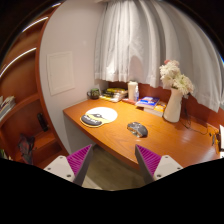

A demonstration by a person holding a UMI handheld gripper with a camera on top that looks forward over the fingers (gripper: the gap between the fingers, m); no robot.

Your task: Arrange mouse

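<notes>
A wooden desk (115, 135) stands ahead, beyond my gripper (113, 160). On it lies a round white mouse pad (101, 115) with a small dark mouse (92, 119) at its near left edge. A dark grey oval object (137, 129) lies on the desk to the right of the pad. My two fingers with magenta pads (81, 159) are spread wide apart with nothing between them, well short of the desk's near edge.
A white vase with pale flowers (175, 100) stands at the desk's right. Books and small items (147, 101) and a white cup (132, 91) sit along the back by the curtained window (140, 40). Wooden shelves (20, 100) stand to the left.
</notes>
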